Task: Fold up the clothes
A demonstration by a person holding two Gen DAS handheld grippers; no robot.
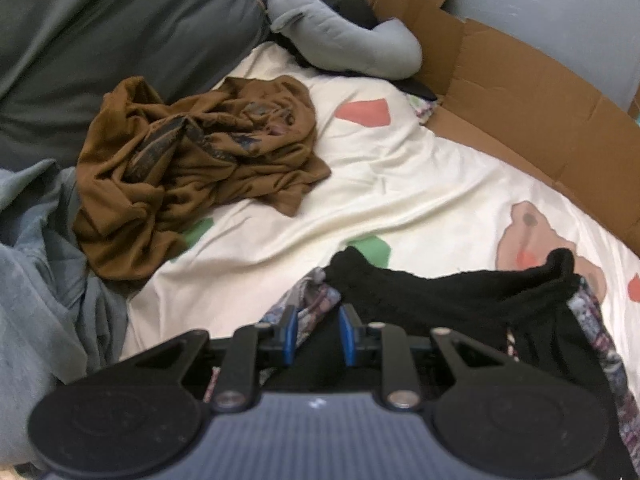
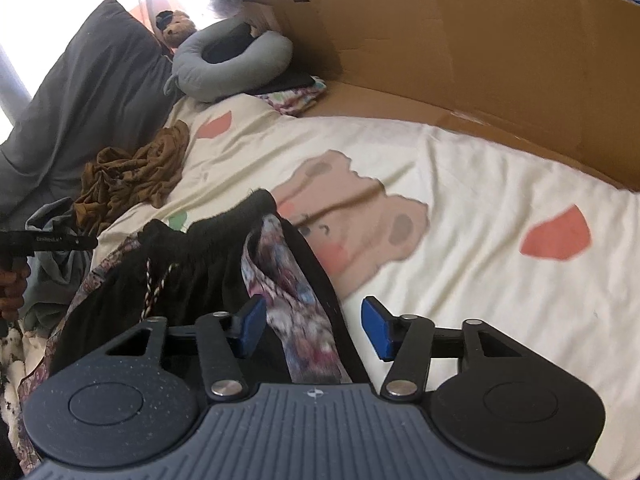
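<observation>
The black garment with floral-patterned lining [image 2: 224, 264] lies between the right claw's [image 2: 314, 326] parted, unclenched fingers; the left claw [image 1: 318, 334] pinches its edge.

You are working in a home bedroom: a cream cartoon-bear bedsheet [image 2: 460, 168] is covering the bed, a dark grey pillow [image 2: 92, 92] and grey ring-shaped cushion [image 2: 232, 68] are lying at its head, and flattened brown cardboard [image 2: 480, 52] is lining the wall.

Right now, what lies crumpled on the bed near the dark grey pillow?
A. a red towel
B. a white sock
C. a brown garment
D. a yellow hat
C: a brown garment lies bunched on the cream bedsheet beside the grey pillow.
</observation>
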